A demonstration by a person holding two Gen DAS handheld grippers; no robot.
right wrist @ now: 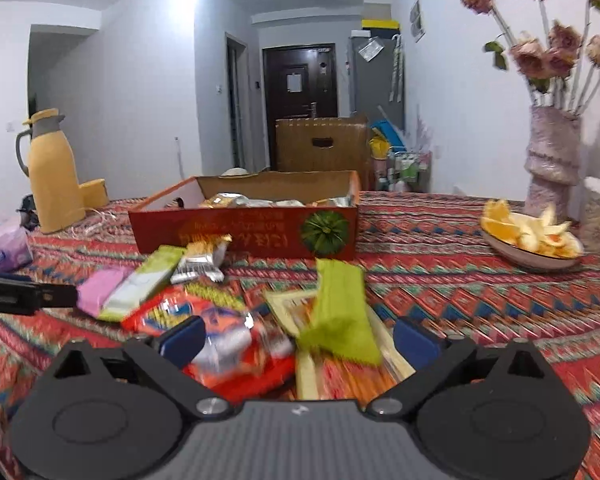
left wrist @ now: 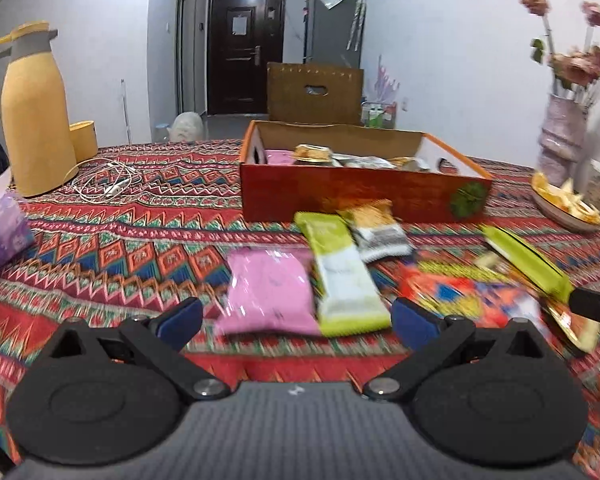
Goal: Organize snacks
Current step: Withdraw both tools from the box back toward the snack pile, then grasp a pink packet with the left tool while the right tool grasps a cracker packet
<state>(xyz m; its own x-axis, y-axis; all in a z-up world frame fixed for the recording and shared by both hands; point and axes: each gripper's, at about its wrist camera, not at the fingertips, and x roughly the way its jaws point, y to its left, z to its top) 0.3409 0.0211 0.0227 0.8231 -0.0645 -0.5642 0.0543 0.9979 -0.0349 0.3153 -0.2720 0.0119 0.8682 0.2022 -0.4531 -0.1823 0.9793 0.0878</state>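
Loose snack packets lie on the patterned worktop (left wrist: 140, 240) before the red box (left wrist: 360, 188). A pink packet (left wrist: 268, 296) lies just ahead of the left tool (left wrist: 296, 316), fingers apart; a green packet (right wrist: 340, 312), blurred, seems between the right tool's (right wrist: 296, 338) wide-apart fingers, apparently ungripped.

We see loose snack packets (right wrist: 236, 320) crowding the counter (right wrist: 460, 300) before the red box (right wrist: 244, 236); bare cloth lies open rightward toward the peel dish (right wrist: 532, 256).

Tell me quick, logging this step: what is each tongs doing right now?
Left tongs: open, holding nothing, pink packet lying ahead of them.
Right tongs: open, holding nothing, red packet and green packet lying loose between the fingers.
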